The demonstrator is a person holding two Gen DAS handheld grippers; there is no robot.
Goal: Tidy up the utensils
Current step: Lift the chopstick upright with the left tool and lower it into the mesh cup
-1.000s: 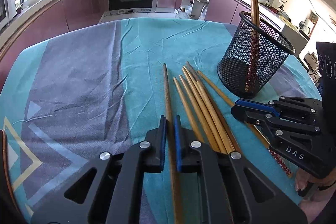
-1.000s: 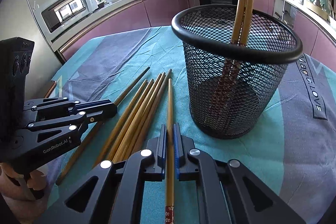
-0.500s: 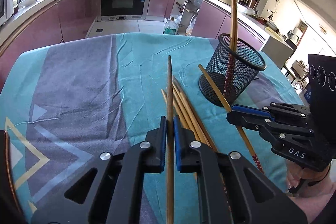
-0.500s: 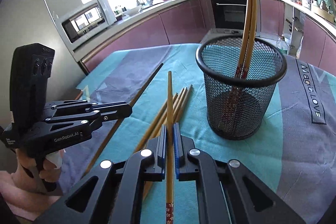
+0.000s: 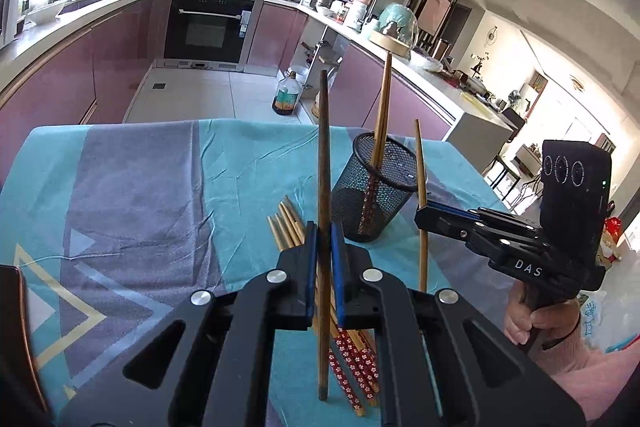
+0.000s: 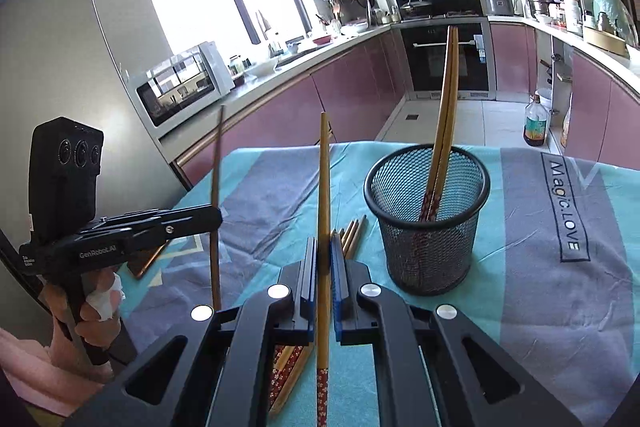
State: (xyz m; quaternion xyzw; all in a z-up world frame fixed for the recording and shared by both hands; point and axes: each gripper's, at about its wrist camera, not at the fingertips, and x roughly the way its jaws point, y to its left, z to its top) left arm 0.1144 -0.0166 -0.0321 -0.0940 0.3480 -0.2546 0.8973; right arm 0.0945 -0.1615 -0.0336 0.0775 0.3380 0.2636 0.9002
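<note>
My left gripper (image 5: 323, 233) is shut on a dark brown chopstick (image 5: 324, 163), held upright above the table. My right gripper (image 6: 324, 251) is shut on a lighter wooden chopstick (image 6: 323, 179) with a red flowered end, also upright. Each gripper shows in the other's view: the right one (image 5: 420, 213) to the right, the left one (image 6: 218, 213) to the left. A black mesh cup (image 6: 428, 227) stands on the cloth with two chopsticks (image 6: 444, 115) leaning in it; it also shows in the left wrist view (image 5: 376, 193). Several loose chopsticks (image 5: 288, 223) lie on the cloth beside the cup.
The table carries a teal and grey cloth (image 5: 140, 187). A dark tray edge (image 5: 16, 327) lies at the table's left. Kitchen counters, an oven (image 5: 208, 23) and a bottle (image 5: 286, 95) on the floor stand beyond the table.
Both grippers have risen from the table, each lifting its chopstick from lying flat to upright. The cup and loose chopsticks now sit lower and farther away in both views.
</note>
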